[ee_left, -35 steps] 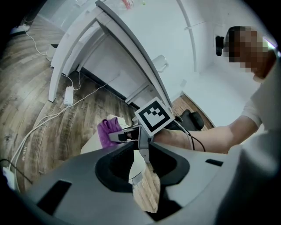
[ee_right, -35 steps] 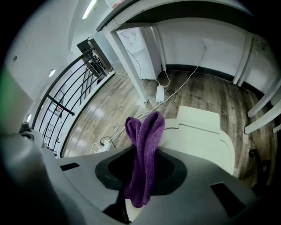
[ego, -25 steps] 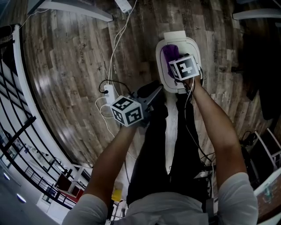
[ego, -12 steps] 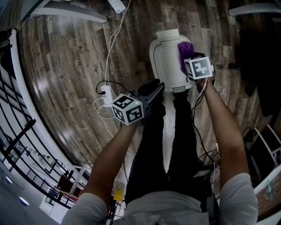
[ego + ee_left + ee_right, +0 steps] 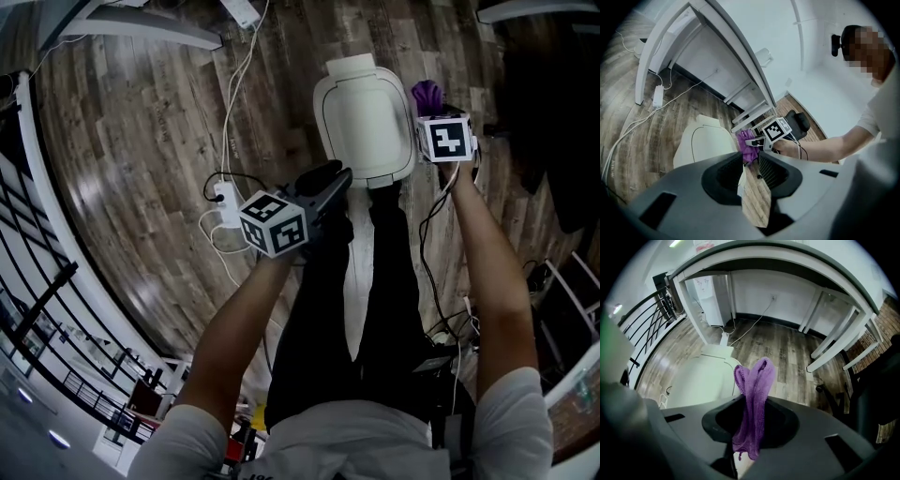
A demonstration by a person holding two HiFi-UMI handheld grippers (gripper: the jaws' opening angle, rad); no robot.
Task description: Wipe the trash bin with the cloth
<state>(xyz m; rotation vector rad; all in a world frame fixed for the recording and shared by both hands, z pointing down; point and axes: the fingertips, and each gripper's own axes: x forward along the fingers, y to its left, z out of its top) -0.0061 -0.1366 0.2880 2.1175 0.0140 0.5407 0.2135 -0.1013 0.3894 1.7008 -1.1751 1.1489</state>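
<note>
R arm [image 5: 487, 253] reached fwd, nearly straight. R gripper [image 5: 429, 105] pointed steeply down, just off the right side of the bin [image 5: 366, 112]. Its jaws were clamped on the purple cloth [image 5: 752, 408]: folded end stuck out past the tips, tail hung back between the pads. Cloth sat beside bin's right wall, off its top; couldn't tell if it touched. L forearm [image 5: 239, 319] was out fwd, nearer the body. L gripper [image 5: 330, 180] tilted a little below level, tips aimed at bin's near left corner, short of it. L jaws stood a narrow gap apart w/ nothing in them; floor [image 5: 159, 141] showed thru the gap. Bin was white, closed, upright on the wood floor ahead of the person's legs [image 5: 375, 281]. White cable [image 5: 242, 94] lay on floor left of bin.
</note>
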